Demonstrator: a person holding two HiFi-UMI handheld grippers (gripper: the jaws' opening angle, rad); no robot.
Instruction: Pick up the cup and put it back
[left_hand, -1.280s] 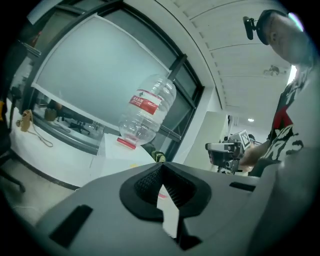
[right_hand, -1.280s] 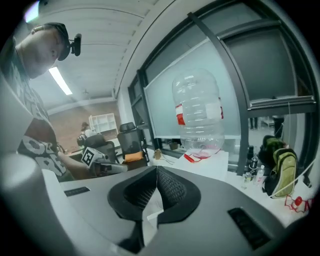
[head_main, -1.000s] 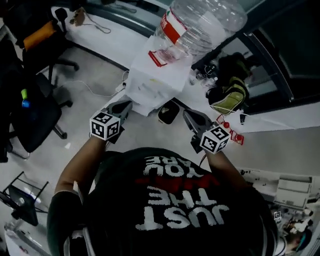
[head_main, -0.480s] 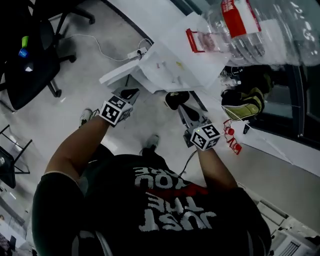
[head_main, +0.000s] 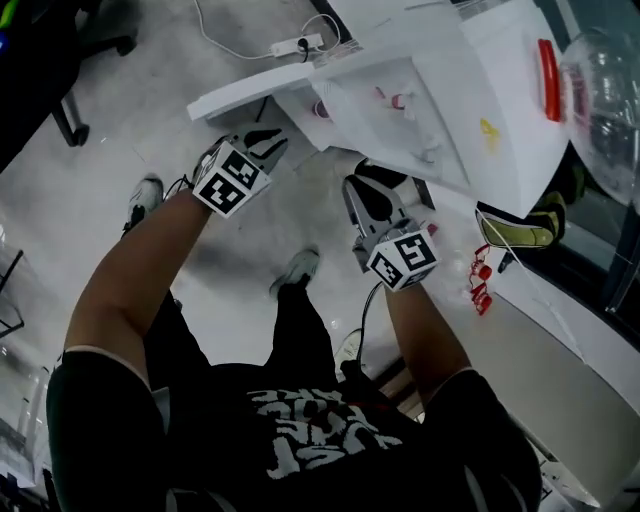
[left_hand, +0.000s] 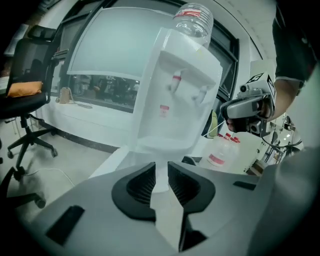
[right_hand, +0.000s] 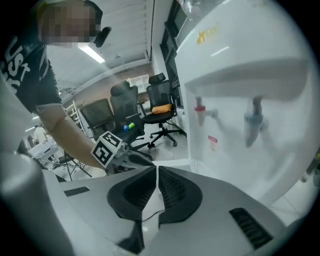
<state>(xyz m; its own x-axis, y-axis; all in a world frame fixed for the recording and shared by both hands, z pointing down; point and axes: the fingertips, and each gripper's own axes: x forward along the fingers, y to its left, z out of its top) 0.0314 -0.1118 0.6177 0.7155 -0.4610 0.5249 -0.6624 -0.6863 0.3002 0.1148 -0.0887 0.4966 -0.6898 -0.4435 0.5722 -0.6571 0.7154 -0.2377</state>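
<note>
White water machine (head_main: 420, 120) stands in front of both tools, with a big clear bottle (left_hand: 194, 19) on top. Near it, the left tool (left_hand: 161, 169) has just been opening. Its jaws are a little bit apart, with nothing between them. Beside it, the right tool (right_hand: 157, 170) has its jaws pressed together and holds nothing. Where the cup is, I cannot tell.
</note>
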